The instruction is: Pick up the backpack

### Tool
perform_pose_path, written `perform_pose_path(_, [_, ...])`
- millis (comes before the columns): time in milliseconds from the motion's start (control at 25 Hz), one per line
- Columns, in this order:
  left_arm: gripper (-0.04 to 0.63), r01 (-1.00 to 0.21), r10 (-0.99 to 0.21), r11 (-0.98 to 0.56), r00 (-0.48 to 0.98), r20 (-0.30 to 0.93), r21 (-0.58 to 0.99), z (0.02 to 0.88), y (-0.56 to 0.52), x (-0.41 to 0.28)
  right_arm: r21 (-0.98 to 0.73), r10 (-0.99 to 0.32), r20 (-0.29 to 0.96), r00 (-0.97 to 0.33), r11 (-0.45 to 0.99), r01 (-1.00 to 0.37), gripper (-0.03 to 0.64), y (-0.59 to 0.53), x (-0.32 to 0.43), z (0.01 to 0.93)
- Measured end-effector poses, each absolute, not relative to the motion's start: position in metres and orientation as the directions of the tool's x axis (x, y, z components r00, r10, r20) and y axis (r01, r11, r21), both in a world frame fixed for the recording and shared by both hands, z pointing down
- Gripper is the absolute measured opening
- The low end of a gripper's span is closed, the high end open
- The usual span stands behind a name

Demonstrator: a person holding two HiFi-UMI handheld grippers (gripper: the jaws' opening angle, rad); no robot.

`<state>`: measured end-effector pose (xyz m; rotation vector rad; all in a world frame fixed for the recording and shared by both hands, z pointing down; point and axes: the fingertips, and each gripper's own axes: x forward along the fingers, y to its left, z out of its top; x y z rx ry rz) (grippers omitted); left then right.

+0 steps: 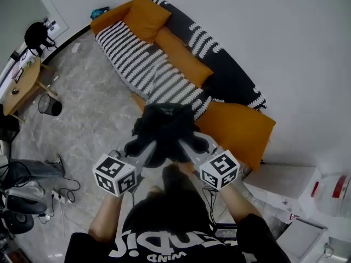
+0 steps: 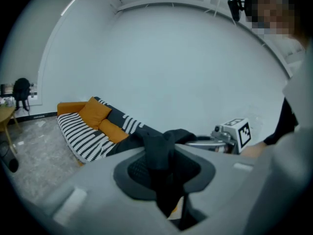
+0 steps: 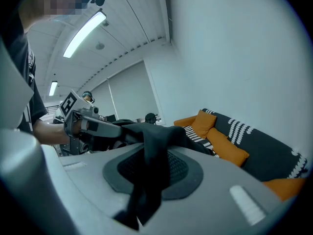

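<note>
A black backpack (image 1: 163, 129) hangs off the floor, just ahead of both claws. The left claw (image 2: 164, 177) and right claw (image 3: 146, 180) each clamp its dark fabric. Even, firm grips at matching height should stop slipping; a striped sofa (image 1: 137, 64) lies beyond.

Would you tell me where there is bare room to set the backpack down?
The floor between the sofa and the bin is bare, and so is the striped throw in front of the cushions. It is crowded at lower left, with cables, and at right by the white boxes.
</note>
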<state>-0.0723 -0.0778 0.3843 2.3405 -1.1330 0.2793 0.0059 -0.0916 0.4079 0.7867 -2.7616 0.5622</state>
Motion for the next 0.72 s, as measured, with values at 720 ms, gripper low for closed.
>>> perform_pose_path(720, [0.092,-0.735,-0.611,-0.561,0.678,0.408,0.381,0.365,0.15,-0.087,-0.345,-0.489,0.328,-0.808,0.735,-0.584,0.071,0.14,-0.009,0.392])
